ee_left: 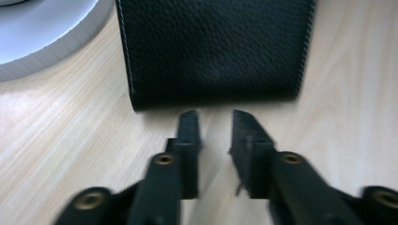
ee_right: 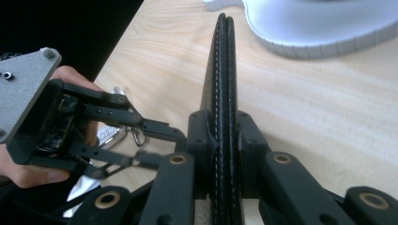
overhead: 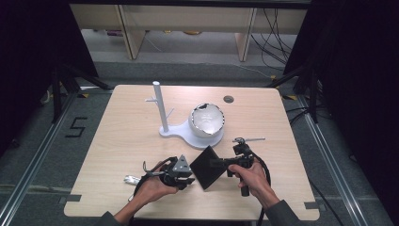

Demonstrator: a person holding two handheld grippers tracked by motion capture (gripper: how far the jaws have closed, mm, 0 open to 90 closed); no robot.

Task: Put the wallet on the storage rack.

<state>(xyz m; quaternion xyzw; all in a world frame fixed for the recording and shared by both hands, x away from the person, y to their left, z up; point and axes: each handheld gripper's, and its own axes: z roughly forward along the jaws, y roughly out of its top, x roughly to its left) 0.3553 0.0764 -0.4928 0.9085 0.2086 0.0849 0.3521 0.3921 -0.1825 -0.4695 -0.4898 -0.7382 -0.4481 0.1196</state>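
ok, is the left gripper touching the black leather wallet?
Apart. The left gripper view shows the left gripper with its jaws parted and bare table between its tips and the black leather wallet. The right gripper is clamped on the wallet's edge.

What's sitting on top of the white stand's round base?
A cracked white shell-like ball rests on the white stand beside its upright post. Its hollow faces the camera; the base under it is covered.
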